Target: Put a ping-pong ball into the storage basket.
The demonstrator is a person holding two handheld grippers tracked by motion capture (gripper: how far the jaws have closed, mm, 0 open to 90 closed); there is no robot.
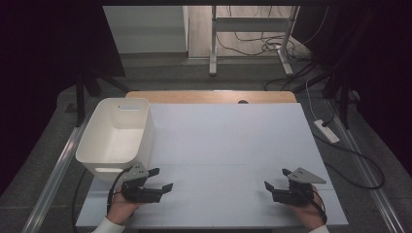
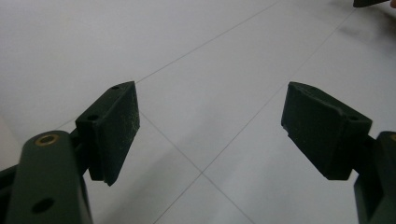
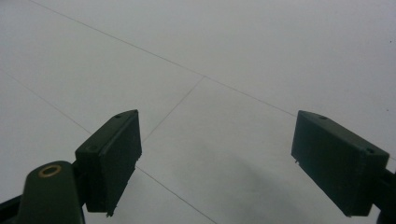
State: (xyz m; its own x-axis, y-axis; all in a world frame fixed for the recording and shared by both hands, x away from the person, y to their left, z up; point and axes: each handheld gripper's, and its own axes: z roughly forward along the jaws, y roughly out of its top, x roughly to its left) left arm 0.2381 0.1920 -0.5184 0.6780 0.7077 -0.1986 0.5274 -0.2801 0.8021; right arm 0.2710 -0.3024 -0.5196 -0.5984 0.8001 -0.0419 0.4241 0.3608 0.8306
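White surface (image 1: 228, 145) w/ faint seam lines, laid over a wooden top (image 1: 214, 96) whose far edge shows. Beyond it: grey floor, a white frame stand (image 1: 250, 39), loose cables (image 1: 262, 46); a power strip (image 1: 326, 131) lies on the floor at right. Room dark at both sides. No readable writing anywhere. White bin (image 1: 116, 136) sits at the left edge, nothing in it. Left gripper (image 1: 158, 180) is near-left, just beside the bin's near corner, jaws apart, nothing between. Right gripper (image 1: 276, 178) is near-right, jaws apart too, holding nothing.
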